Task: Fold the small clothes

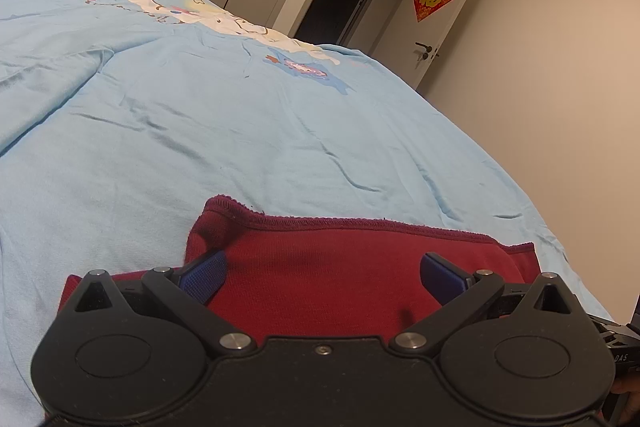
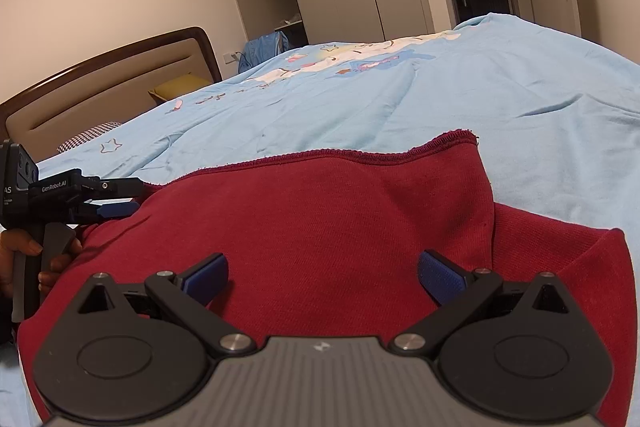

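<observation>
Your dark red knit garment [image 2: 340,227] lies spread on the light blue duvet [image 1: 240,131] at the near edge of the bed, and both tools hang low over it. It looks light, soft and floppy, so it should sag and crease wherever it is unsupported; take it by the overlocked hem [image 2: 360,157], where the stitched edge gives the pads something firmer to pinch. Your right gripper [image 2: 323,277] is spread wide with nothing between its blue pads [image 2: 440,275], the cloth directly below and ahead. Your left gripper [image 1: 320,277] is likewise open and empty above the garment's other side, though whether its fingers touch the fabric is hard to judge from here.
</observation>
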